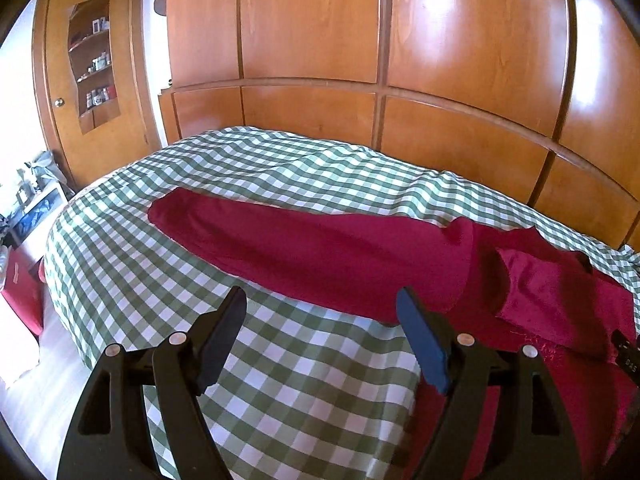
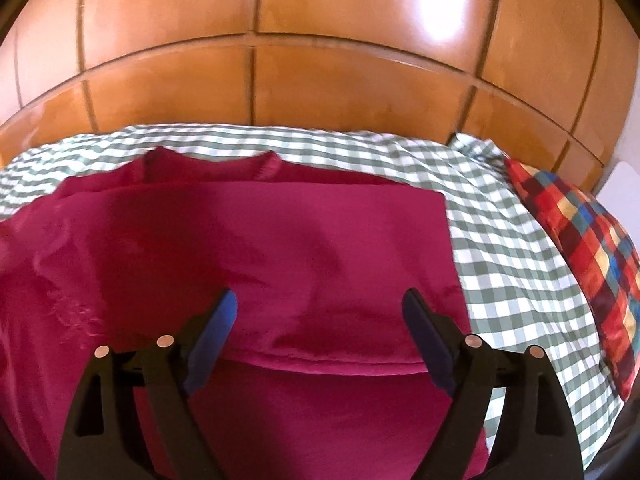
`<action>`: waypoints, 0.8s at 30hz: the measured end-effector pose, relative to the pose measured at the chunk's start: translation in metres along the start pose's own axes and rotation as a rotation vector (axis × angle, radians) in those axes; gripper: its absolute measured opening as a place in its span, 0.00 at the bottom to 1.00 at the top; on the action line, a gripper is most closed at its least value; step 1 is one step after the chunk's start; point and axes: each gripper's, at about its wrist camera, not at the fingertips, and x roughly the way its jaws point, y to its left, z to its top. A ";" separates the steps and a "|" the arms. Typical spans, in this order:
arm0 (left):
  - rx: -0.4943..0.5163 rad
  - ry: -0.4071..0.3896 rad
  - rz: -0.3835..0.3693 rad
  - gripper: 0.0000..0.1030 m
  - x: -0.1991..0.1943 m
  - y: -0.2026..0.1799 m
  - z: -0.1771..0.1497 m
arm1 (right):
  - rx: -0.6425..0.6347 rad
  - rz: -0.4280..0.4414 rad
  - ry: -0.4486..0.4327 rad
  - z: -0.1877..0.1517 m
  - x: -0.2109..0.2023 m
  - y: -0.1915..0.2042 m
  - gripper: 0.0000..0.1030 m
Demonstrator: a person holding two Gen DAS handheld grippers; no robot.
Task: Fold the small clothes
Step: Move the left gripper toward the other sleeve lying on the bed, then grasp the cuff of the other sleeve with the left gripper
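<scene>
My left claw (image 1: 322, 312) sits closest to the lens, jaws wide apart, nothing between them, just checked sheet (image 1: 132, 248) showing through the gap. Its right finger (image 1: 420, 340) hangs over the near edge of the garment (image 1: 320, 248), and I can't tell whether it touches the cloth. That crimson piece stretches across the bed as a long folded band, running from the left toward a bunched, shinier heap at the right. Behind the bed, glossy wooden panels (image 1: 460, 40); off to the left, a door (image 1: 96, 80) with shelves of small things.

Over on my right claw (image 2: 320, 312), jaws spread too, empty, hovering above the garment (image 2: 260, 240). Here the cloth lies flat under me, a folded edge crossing just below the fingertips, the neckline at the far side near the panels (image 2: 320, 40). To the right, on the sheet (image 2: 500, 240), a multicoloured checked pillow (image 2: 580, 248) lies apart from the garment.
</scene>
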 end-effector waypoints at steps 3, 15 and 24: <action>0.000 0.001 0.004 0.75 0.001 0.002 0.000 | -0.012 0.029 -0.005 -0.002 -0.006 0.009 0.81; -0.010 0.030 0.007 0.76 0.012 0.011 -0.004 | -0.069 0.089 0.035 -0.020 -0.010 0.041 0.83; -0.069 0.110 -0.003 0.80 0.050 0.043 -0.002 | -0.114 0.091 0.012 -0.021 -0.023 0.065 0.88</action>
